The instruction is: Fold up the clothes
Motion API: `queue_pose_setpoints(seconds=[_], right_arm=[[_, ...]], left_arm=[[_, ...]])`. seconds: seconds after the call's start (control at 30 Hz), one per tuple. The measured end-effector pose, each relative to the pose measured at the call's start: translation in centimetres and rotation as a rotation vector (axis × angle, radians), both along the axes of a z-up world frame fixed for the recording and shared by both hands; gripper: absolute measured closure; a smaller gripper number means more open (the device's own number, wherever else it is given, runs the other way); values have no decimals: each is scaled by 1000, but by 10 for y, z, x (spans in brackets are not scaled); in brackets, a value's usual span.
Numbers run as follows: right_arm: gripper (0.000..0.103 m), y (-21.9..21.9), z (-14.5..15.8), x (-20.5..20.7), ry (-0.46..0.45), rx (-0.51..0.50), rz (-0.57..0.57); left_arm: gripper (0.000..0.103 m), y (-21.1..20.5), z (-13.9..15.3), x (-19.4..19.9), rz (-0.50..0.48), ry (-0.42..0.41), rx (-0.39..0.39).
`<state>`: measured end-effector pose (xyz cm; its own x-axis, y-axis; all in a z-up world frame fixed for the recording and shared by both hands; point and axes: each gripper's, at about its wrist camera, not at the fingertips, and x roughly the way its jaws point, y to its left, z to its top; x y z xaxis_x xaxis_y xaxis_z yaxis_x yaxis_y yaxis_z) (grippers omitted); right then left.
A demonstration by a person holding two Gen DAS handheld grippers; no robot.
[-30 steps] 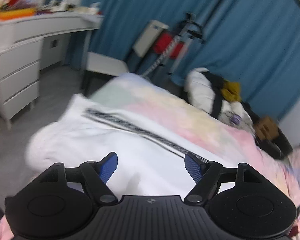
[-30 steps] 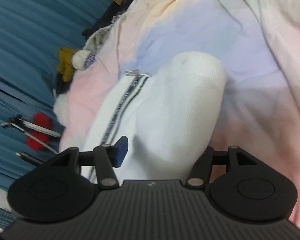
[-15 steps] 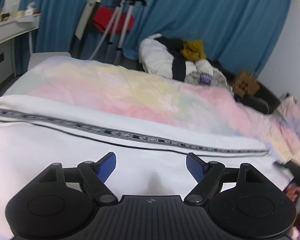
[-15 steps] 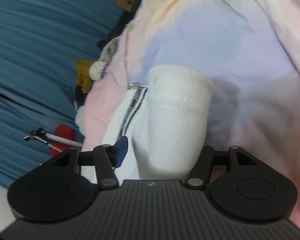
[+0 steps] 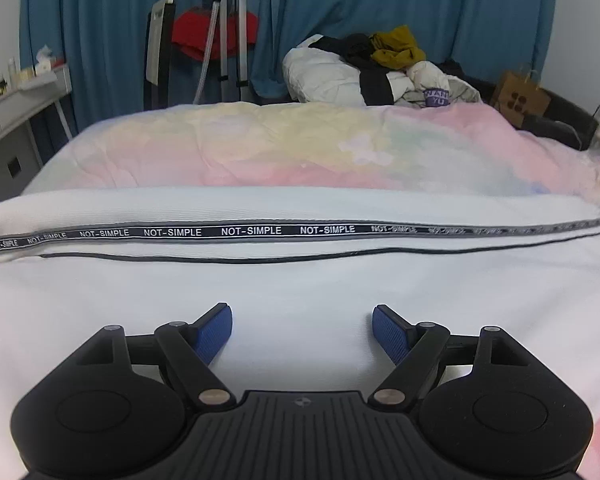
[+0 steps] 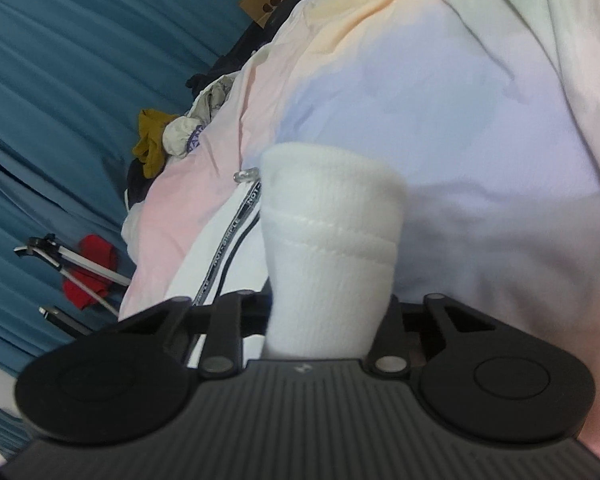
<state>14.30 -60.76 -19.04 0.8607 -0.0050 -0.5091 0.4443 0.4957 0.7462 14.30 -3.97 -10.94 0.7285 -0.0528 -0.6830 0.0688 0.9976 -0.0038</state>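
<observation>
Left fingers (image 5: 216, 330) gape wide over the white garment (image 5: 300, 280), spread flat on the bed (image 5: 260, 148); the right gripper (image 6: 326, 320) pinches its ribbed cuff (image 6: 332, 216). A sleeve fold seems underway: carry the cuff across, keeping it taut.

1. Both views are evenly and softly lit, moderately bright, with a cool cast; no lamp or window shows, so the source cannot be told.
2. The white garment (image 5: 300, 280) is nearly washed out in the left wrist view, its ribbing barely visible.
3. Shadows are faint: a soft grey one lies on the bedspread (image 6: 480, 184) right of the raised cuff (image 6: 332, 240).
4. Fisheye distortion bends the curtain (image 5: 100, 32) and the garment's printed stripe (image 5: 252, 231) toward the edges; the corners are dark.
5. The left view is fairly sharp mid-frame; the stripe's lettering smears toward both ends.
6. The right view is softer, with the cuff's edges blurred and the background hazy.
</observation>
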Motion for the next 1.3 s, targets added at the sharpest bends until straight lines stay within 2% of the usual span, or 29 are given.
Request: queue_pose_setpoints(seconds=[0.3, 0.6, 0.87, 1.3], right_arm=[[81, 7, 16, 4, 3, -78, -22], [83, 9, 22, -1, 6, -114, -30], [83, 14, 25, 0, 17, -140, -37], [83, 26, 37, 5, 50, -207, -60]], left_arm=[[23, 3, -6, -1, -8, 19, 11], [24, 4, 9, -17, 20, -55, 24], [21, 2, -7, -5, 17, 24, 65], [20, 5, -13, -5, 0, 36, 64]])
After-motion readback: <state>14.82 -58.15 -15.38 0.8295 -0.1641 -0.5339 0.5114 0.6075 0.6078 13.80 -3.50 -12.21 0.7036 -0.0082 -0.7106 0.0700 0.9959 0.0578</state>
